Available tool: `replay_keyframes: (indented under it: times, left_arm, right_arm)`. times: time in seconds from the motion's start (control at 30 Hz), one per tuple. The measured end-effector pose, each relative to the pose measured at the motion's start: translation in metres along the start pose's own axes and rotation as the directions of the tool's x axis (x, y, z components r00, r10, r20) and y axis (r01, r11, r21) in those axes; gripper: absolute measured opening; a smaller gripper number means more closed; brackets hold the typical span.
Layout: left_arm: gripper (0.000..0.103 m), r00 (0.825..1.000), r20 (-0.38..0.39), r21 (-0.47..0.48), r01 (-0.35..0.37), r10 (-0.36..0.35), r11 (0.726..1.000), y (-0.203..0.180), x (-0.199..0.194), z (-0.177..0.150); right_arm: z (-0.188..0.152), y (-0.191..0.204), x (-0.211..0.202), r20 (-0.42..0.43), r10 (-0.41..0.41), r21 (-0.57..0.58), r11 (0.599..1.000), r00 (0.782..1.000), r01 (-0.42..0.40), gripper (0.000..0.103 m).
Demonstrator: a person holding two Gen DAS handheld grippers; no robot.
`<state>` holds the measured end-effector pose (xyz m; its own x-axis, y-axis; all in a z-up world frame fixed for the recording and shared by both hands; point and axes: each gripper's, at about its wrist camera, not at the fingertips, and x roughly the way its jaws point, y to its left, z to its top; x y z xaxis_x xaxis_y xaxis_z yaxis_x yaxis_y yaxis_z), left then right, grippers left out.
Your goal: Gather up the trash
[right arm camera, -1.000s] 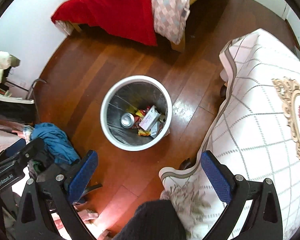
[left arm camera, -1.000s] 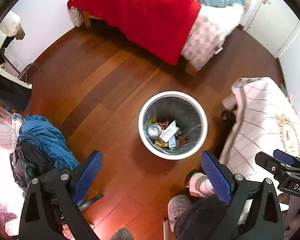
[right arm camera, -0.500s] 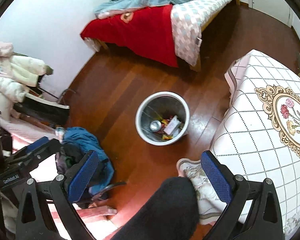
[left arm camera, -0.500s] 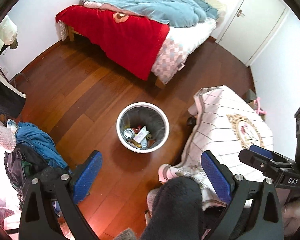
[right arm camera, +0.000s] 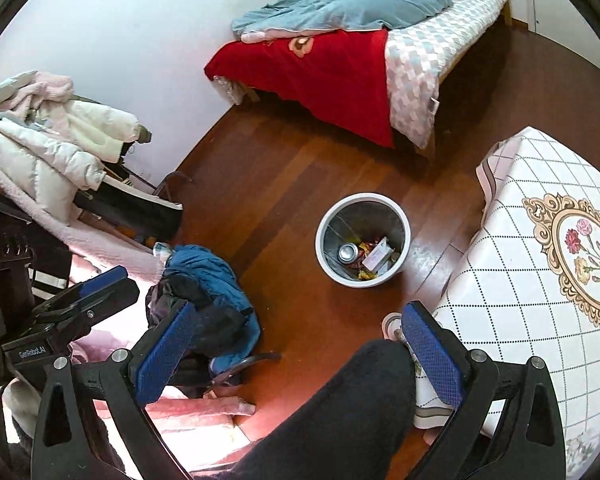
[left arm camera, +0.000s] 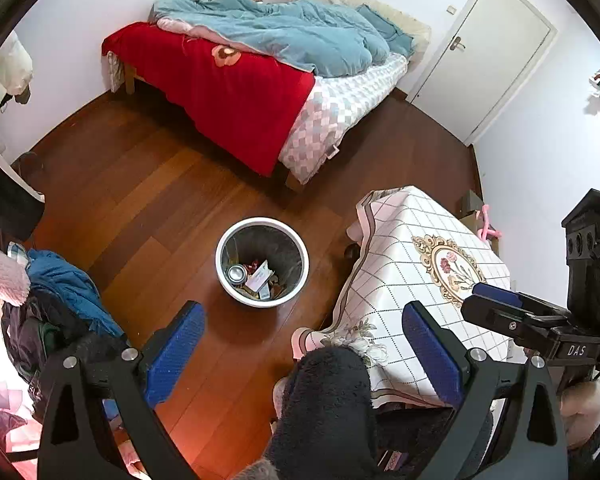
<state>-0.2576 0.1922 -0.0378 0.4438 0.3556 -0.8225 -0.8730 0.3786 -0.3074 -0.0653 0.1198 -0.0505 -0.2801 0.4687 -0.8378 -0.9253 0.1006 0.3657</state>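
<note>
Left wrist view, wooden floor (left arm camera: 140, 184), trash bin (left arm camera: 262, 262) (partly filled), both grippers' fingers spread, empty.

White walls (left arm camera: 80, 32), wood floor (left arm camera: 140, 184), bed (left arm camera: 260, 64).

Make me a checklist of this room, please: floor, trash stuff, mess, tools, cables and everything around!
Surface: wooden floor, no loose trash seen on it.
Job's things: white bin on the floor beside the table; it holds a can, a white carton and wrappers.
Clutter: blue clothes piled on a chair; coats heaped at the left.
Grippers: left tool open, empty; right tool open, empty. Both are high above the bin.
Cables: nothing seen.
Surroundings: bed with red blanket and blue duvet, shut door, tablecloth bare on top, the person's dark knee between the tools.
</note>
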Motion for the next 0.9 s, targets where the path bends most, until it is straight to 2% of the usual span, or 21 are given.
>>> replay_keyframes:
  times: [0.3,0.9]
  left_arm:
    - [0.101,1.0,0.017,0.011,0.015,-0.015,1.0,-0.002,-0.013,-0.001]
    - [0.103,0.999,0.042,0.008,-0.003,0.002,1.0,-0.005,-0.02,-0.002]
  right_arm:
    - [0.002,0.017,-0.008,0.003,0.003,-0.029,1.0,1.0,-0.003,0.103]
    - [0.001,0.02,-0.01,-0.011,0.009,-0.037,0.999,1.0,-0.009,0.103]
